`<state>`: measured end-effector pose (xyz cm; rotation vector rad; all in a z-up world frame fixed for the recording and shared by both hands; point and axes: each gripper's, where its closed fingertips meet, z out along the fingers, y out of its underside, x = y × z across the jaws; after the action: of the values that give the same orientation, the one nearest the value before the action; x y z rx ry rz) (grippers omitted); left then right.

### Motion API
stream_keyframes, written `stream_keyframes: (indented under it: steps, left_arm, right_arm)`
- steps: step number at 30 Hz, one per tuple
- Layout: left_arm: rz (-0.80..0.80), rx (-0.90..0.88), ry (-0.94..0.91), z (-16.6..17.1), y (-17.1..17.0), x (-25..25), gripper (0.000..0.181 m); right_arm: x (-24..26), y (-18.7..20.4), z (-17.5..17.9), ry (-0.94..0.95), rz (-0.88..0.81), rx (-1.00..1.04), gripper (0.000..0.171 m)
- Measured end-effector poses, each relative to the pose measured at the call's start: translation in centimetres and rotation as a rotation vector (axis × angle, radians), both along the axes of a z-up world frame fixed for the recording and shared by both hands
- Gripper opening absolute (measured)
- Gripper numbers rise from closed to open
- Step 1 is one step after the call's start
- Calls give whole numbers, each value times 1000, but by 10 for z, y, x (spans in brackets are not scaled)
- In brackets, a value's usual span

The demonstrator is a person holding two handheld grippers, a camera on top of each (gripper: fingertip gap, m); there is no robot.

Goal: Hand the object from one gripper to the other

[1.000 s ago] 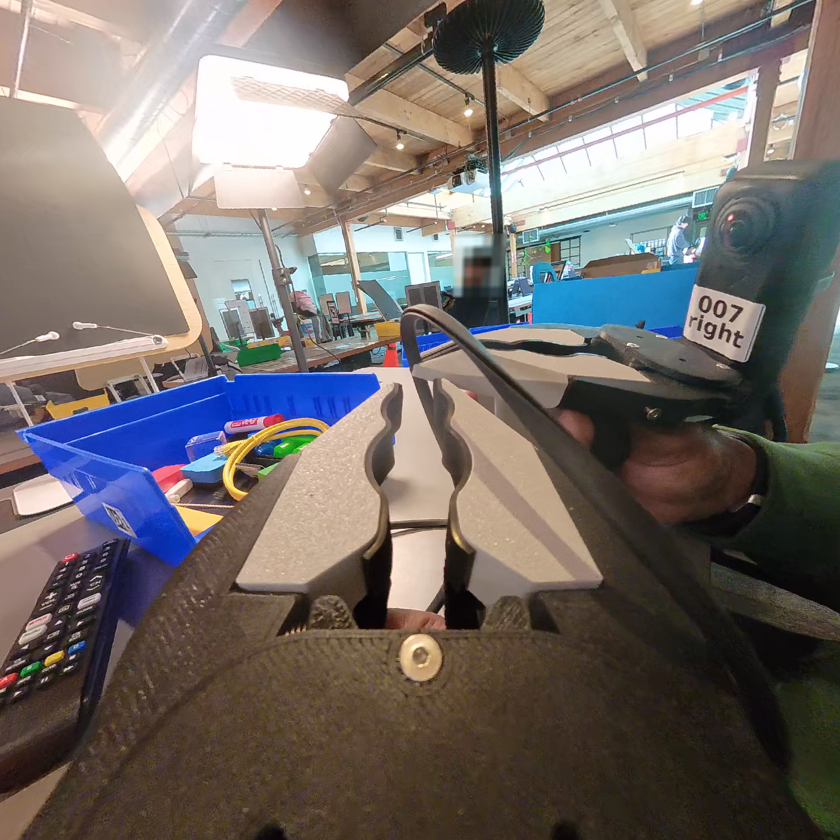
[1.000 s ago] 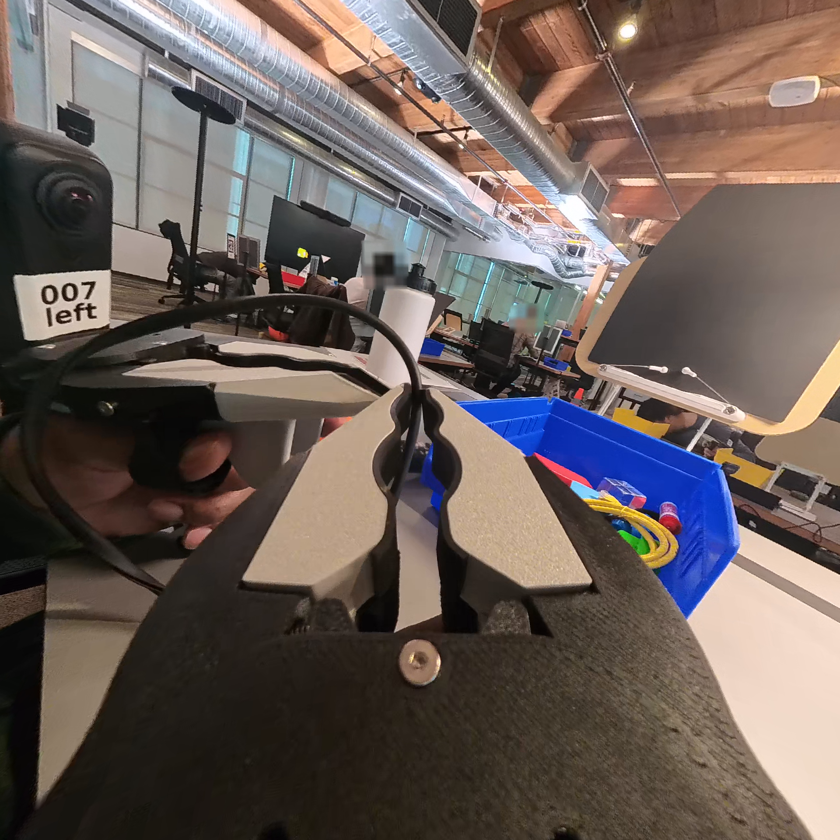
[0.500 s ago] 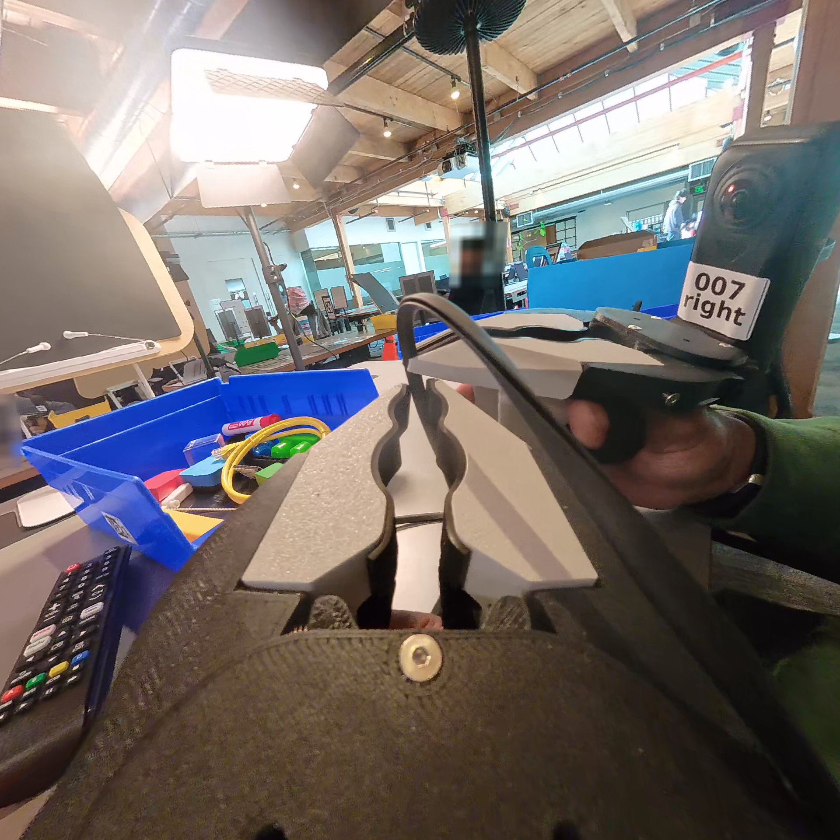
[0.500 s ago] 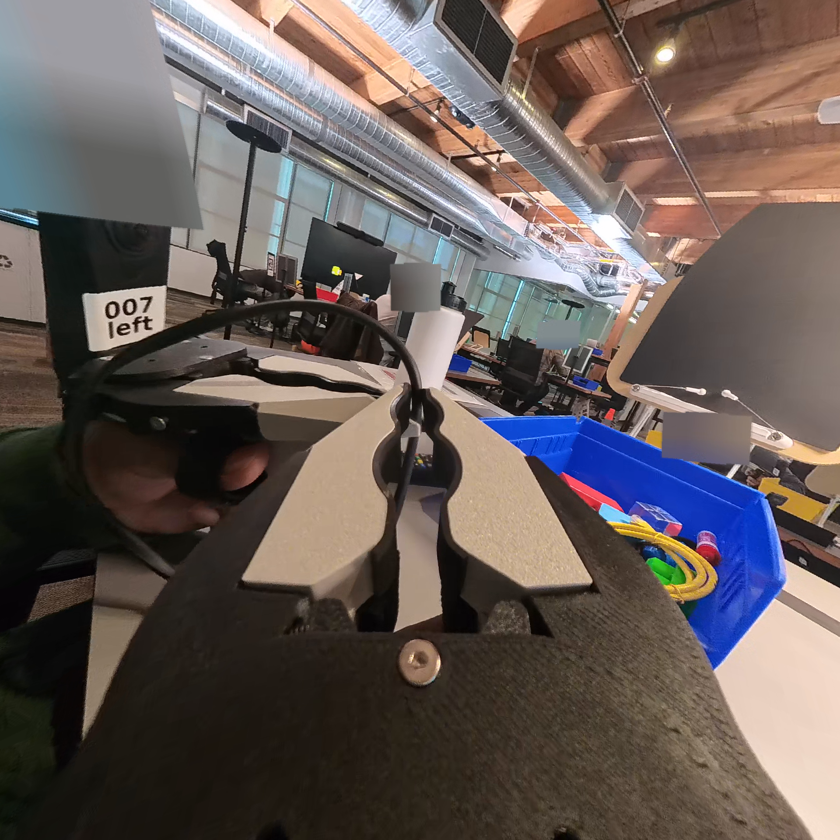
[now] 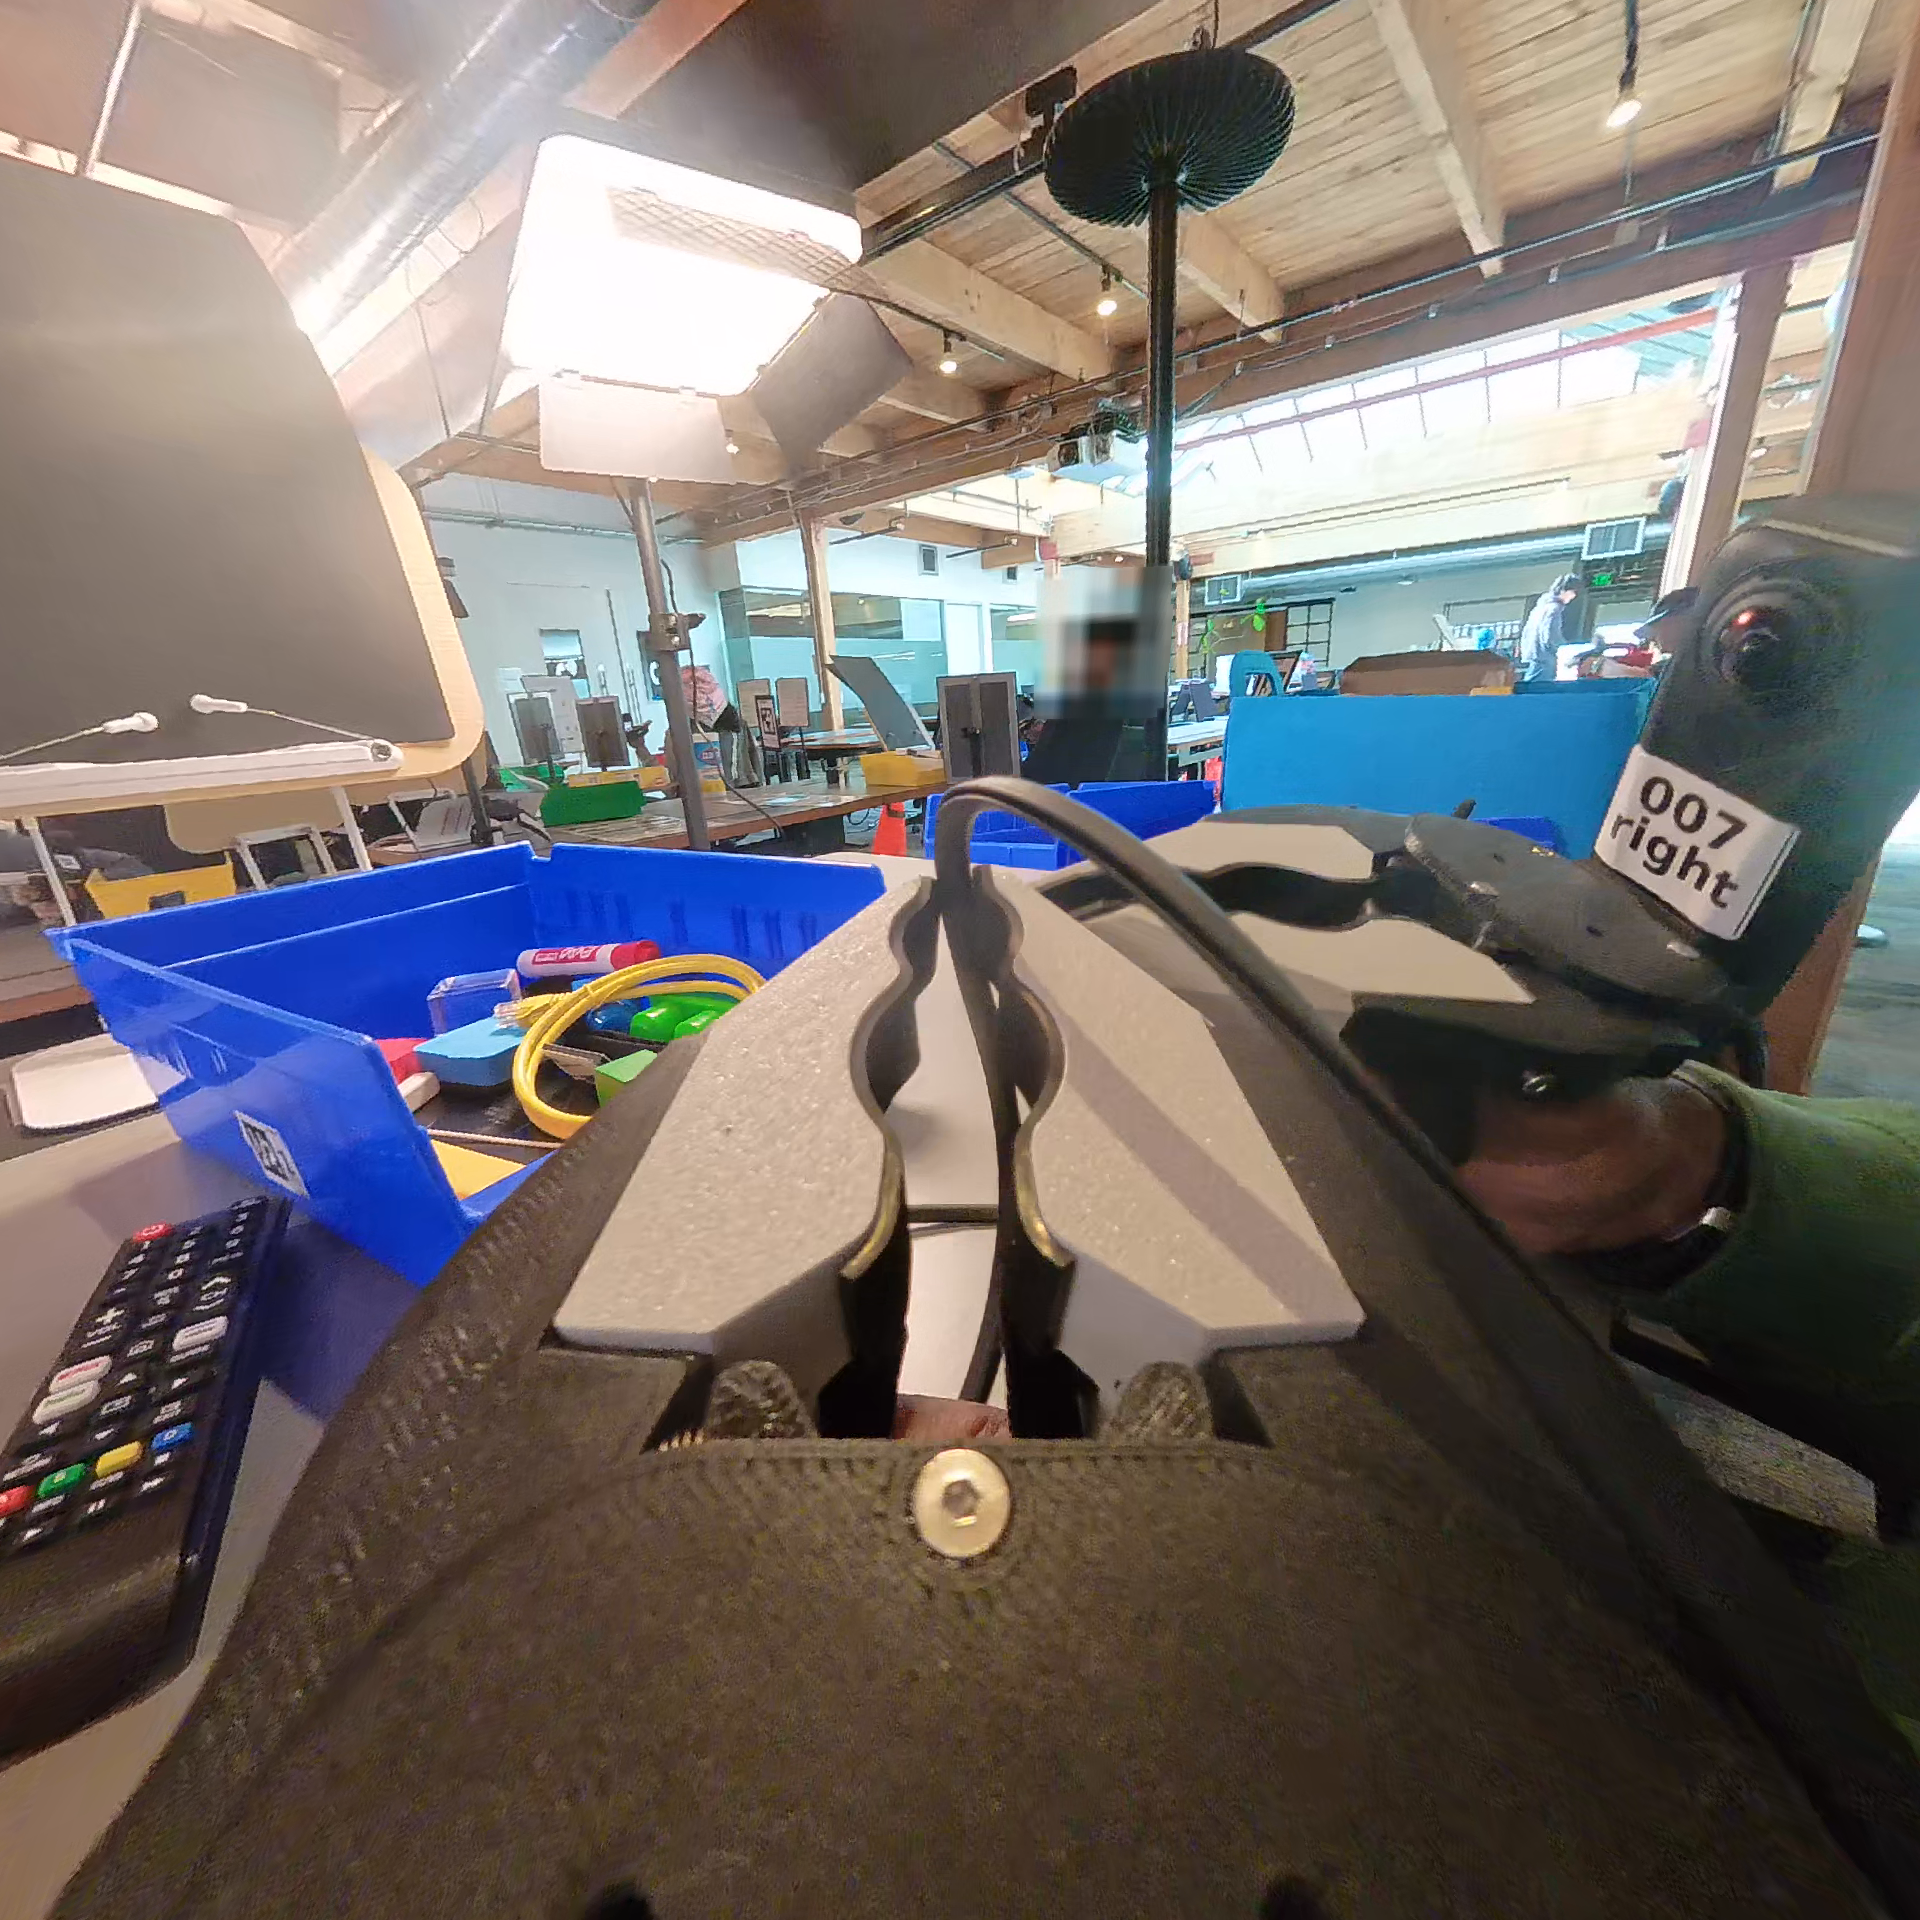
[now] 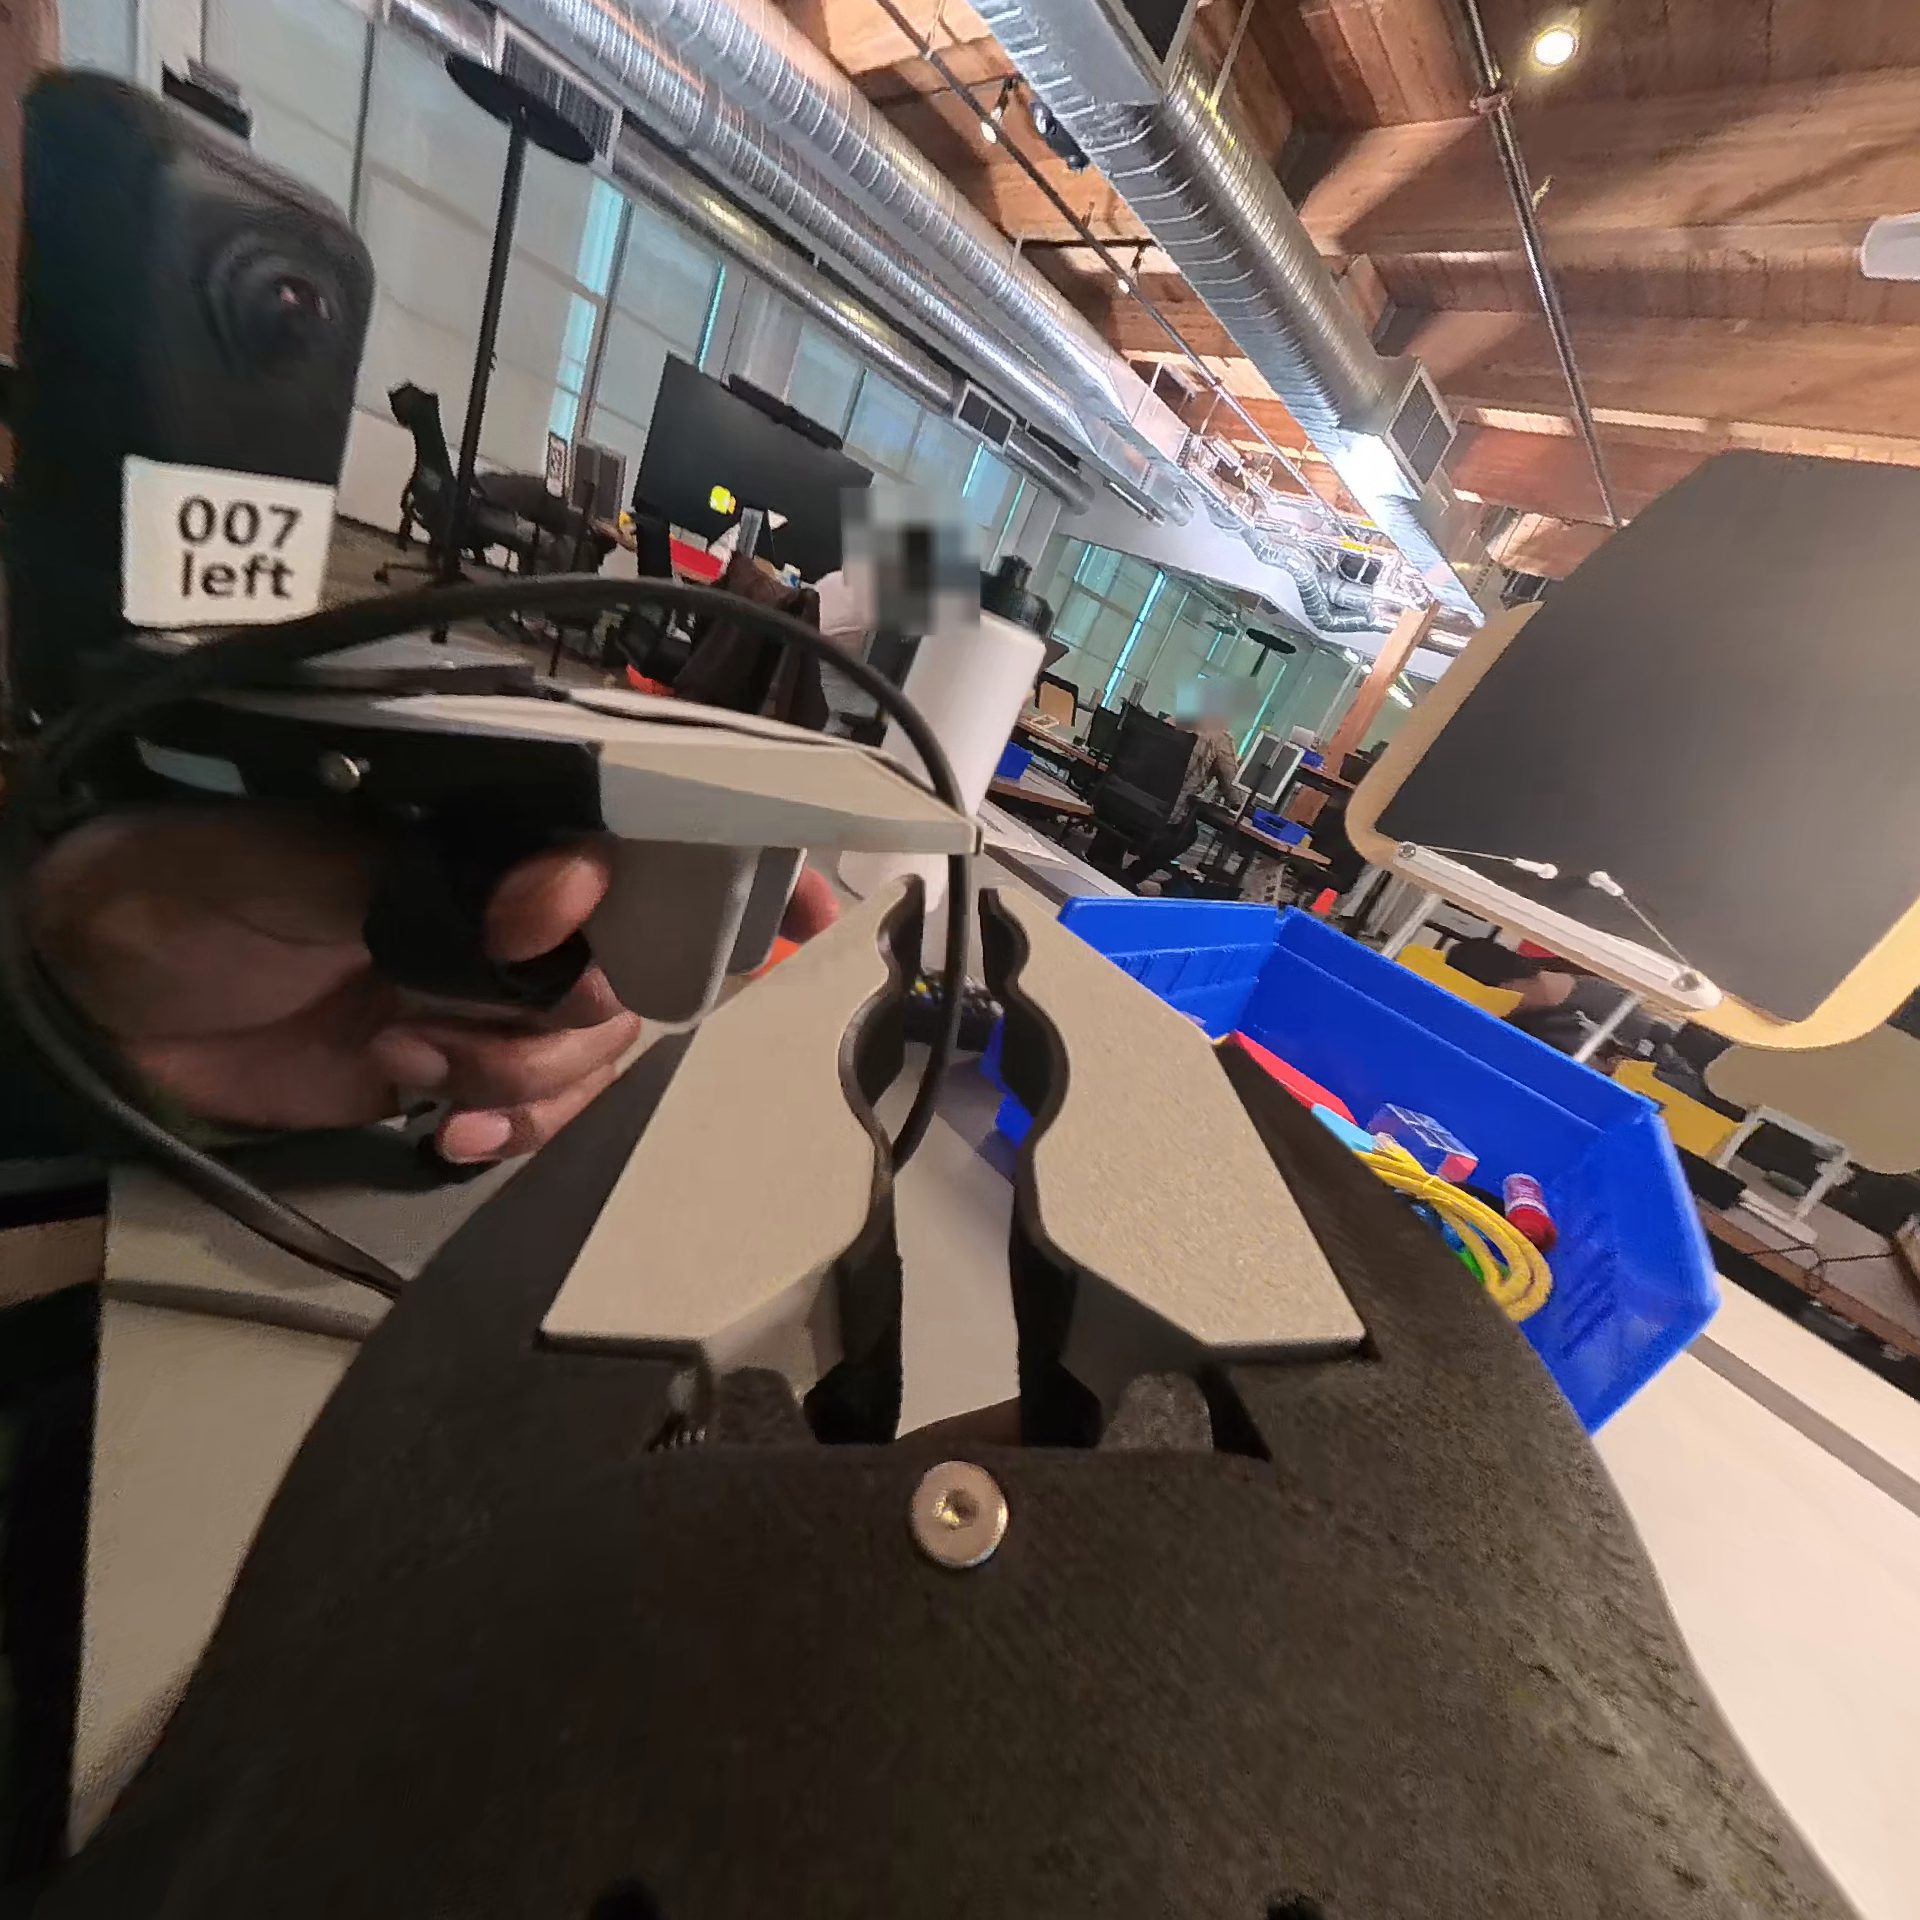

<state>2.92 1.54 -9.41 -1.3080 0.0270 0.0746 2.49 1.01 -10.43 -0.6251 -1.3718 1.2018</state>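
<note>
A thin black cable (image 5: pixel 1143 883) loops up between the two grippers. My left gripper (image 5: pixel 956 894) is shut on the cable at its fingertips, and the cable runs down between its fingers. In the right wrist view the cable (image 6: pixel 727 613) arcs over from the left gripper (image 6: pixel 935 831) and drops through my right gripper (image 6: pixel 951 899). The right gripper's tips stand slightly apart around the cable with a gap on both sides. The right gripper also shows in the left wrist view (image 5: pixel 1299 935), held by a hand in a green sleeve, just behind the left fingertips.
A blue bin (image 5: pixel 260 1029) with a yellow cable (image 5: pixel 623 997), a marker and small blocks stands on the grey table, and also shows in the right wrist view (image 6: pixel 1455 1039). A black remote control (image 5: pixel 114 1382) lies at the left. A white bottle (image 6: pixel 966 707) stands behind the grippers. Only a small space, under 4 cm, lies between the two pairs of fingers.
My left gripper has closed from open onto the black cable. My right gripper, shut on the cable before, has opened slightly. Both grippers have shifted a little.
</note>
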Motion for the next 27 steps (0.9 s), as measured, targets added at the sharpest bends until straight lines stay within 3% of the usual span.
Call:
stream_keyframes:
  steps: [4, 16, 27]
  left_arm:
    - [-18, 3, 11, 0, 0, 4, 6]
    - [-9, -16, 47, -4, 4, 8, 12]
    - [-12, -70, 180, -12, 11, 23, 17]
  right_arm:
    - [-3, 3, -3, -6, -35, 30, 4]
    - [4, 15, 13, 29, -6, -121, 4]
    - [9, 5, 17, 48, 64, -137, 4]
